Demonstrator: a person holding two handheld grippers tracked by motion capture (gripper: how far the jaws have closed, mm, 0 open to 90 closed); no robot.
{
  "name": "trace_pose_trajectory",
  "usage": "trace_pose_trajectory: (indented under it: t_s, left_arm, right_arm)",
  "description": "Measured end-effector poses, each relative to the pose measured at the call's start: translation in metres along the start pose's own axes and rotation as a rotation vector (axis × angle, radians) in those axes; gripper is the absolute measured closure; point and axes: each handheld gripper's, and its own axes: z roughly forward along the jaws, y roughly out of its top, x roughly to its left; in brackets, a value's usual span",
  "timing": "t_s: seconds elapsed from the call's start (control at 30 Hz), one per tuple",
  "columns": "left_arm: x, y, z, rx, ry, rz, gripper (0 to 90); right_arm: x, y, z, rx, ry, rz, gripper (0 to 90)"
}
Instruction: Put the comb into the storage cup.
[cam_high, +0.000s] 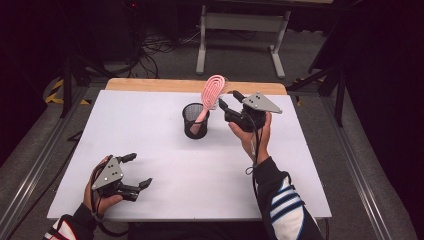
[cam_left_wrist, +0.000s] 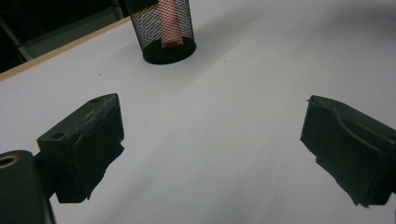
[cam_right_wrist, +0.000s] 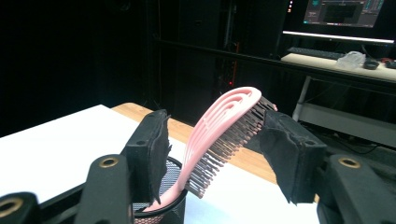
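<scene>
A white table with a wooden far edge carries the things. A black mesh cup stands on it, past the middle.

The mesh cup with the pink brush is standing mid-table as the sole obstacle. Bare table is lying open all around the cup.

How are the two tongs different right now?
The right tongs are raised beside the cup, with the pink brush between their open jaws; the left tongs sit low near the table's front edge, around nothing. The right tongs point at the brush, while the left tongs point across the bare table. Both are black, hand-held and open.
</scene>
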Motion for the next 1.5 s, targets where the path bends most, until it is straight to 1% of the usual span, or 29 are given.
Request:
trace_pose_trajectory:
  t_s: [0.1, 0.13, 0.2, 0.23, 0.33, 0.37, 0.47, 0.63, 0.87, 0.9, 1.13, 1.27, 1.33, 1.4, 1.5]
  left_arm:
    - [0.0, 0.0, 0.0, 0.001, -0.002, 0.002, 6.8]
    - [-0.001, 0.0, 0.0, 0.002, -0.002, 0.004, 6.8]
    - [-0.001, 0.0, 0.0, 0.002, -0.001, 0.005, 6.8]
    - [-0.001, 0.0, 0.0, 0.003, -0.001, 0.006, 6.8]
    - [-0.001, 0.0, 0.0, 0.001, 0.0, 0.003, 6.8]
    - [-0.001, 0.0, 0.0, 0.0, -0.001, 0.004, 6.8]
    - [-0.001, 0.0, 0.0, 0.002, 0.0, 0.005, 6.8]
    - [0.0, 0.0, 0.001, 0.005, 0.001, -0.002, 6.8]
    - [-0.001, 0.0, 0.002, 0.008, 0.0, 0.002, 6.8]
    - [-0.001, 0.0, 0.002, 0.006, 0.001, 0.003, 6.8]
    - [-0.001, 0.0, 0.002, 0.007, 0.001, 0.003, 6.8]
    - [-0.001, 0.0, 0.002, 0.009, 0.004, 0.006, 6.8]
    - [-0.002, 0.0, 0.002, 0.007, 0.004, 0.011, 6.8]
    - [-0.003, 0.0, 0.002, 0.012, 0.001, 0.013, 6.8]
    - [-0.003, 0.0, 0.002, 0.014, 0.001, 0.013, 6.8]
  right_arm:
    - [0.0, 0.0, -0.003, -0.004, 0.003, -0.002, 40.2]
    - [-0.001, 0.0, -0.005, -0.008, 0.01, 0.007, 39.4]
    - [-0.001, 0.0, -0.006, -0.01, 0.015, 0.009, 38.8]
    - [-0.002, -0.001, -0.008, -0.015, 0.026, 0.017, 37.9]
    - [-0.004, -0.002, -0.012, -0.022, 0.03, 0.011, 36.4]
    - [-0.004, -0.003, -0.013, -0.019, 0.033, 0.016, 36.1]
    - [-0.004, -0.004, -0.015, -0.017, 0.03, 0.008, 35.0]
    - [-0.003, -0.006, -0.021, -0.017, 0.026, -0.033, 30.8]
    - [0.0, -0.009, -0.025, -0.018, 0.029, -0.05, 28.6]
    - [0.0, -0.01, -0.026, -0.017, 0.025, -0.063, 27.8]
    - [0.002, -0.014, -0.032, -0.034, 0.033, -0.067, 24.0]
    - [0.004, -0.016, -0.034, -0.028, 0.041, -0.082, 22.8]
    - [0.008, -0.018, -0.037, -0.028, 0.04, -0.104, 21.5]
    - [0.01, -0.019, -0.038, -0.029, 0.044, -0.114, 19.8]
    - [0.015, -0.021, -0.041, -0.025, 0.036, -0.141, 17.1]
